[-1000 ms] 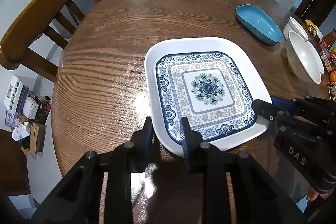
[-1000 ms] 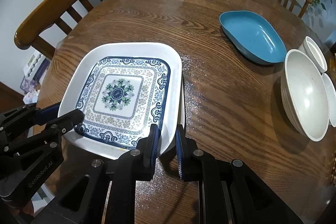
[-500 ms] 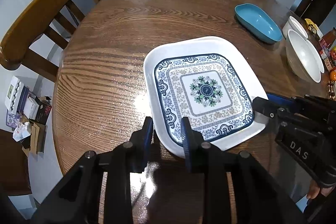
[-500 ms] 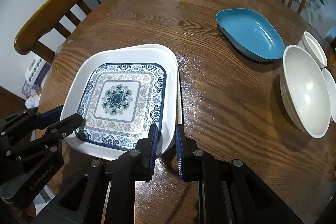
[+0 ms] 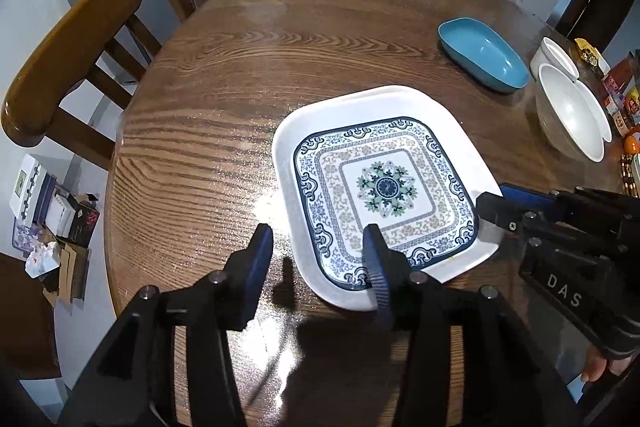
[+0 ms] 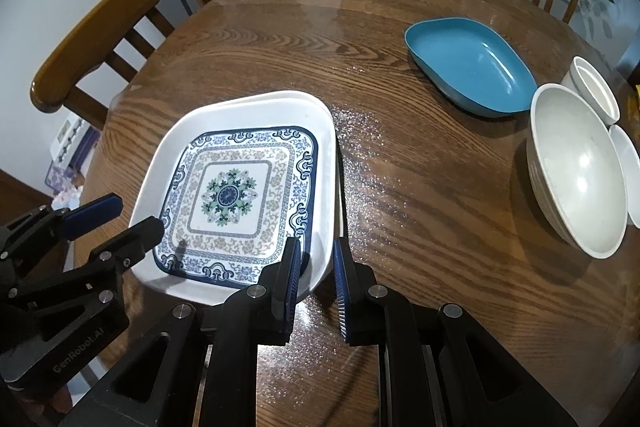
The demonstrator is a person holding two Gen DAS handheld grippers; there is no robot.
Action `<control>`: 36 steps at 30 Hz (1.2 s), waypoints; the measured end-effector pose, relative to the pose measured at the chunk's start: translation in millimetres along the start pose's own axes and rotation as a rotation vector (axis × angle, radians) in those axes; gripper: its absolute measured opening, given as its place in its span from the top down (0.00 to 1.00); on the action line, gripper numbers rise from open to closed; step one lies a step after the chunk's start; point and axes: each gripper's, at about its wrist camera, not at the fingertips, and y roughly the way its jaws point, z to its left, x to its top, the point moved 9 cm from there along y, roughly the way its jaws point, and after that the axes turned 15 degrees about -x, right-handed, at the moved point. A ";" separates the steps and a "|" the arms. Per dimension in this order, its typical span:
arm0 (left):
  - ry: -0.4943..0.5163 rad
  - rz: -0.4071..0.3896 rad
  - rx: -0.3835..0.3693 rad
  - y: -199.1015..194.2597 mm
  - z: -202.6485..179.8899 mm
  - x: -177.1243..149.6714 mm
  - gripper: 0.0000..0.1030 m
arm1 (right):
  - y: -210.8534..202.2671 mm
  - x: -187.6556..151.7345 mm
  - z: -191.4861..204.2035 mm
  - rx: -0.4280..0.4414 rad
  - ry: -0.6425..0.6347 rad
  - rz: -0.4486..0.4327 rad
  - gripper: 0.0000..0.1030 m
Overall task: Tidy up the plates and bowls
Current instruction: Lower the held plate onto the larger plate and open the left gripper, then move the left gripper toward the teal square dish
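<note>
Left tool (image 5: pixel 318 251) was spreading, plate (image 5: pixel 384 187) rim between its jaws unpinched. Right tool (image 6: pixel 316 267) pinched the rim at five o'clock. Plate lay stacked on the worktop (image 5: pixel 240 75).

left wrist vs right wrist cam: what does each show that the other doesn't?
Left wrist only: its own fingers straddling the patterned plate rim, jaws opening, and jars at the table's right edge.
Right wrist only: a second white plate edge under the patterned one.
Both: blue dish, white bowl, and the right gripper shut on the plate's corner.
</note>
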 end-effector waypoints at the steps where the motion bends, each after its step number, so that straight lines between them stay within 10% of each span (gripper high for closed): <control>1: -0.001 -0.002 -0.001 -0.3 -0.3 0.2 0.54 | -0.8 0.2 -0.7 0.002 0.005 -0.001 0.84; 36: 0.012 -0.067 0.010 -20.9 -12.9 27.6 0.12 | -28.2 9.9 -36.3 0.028 0.148 -0.066 0.59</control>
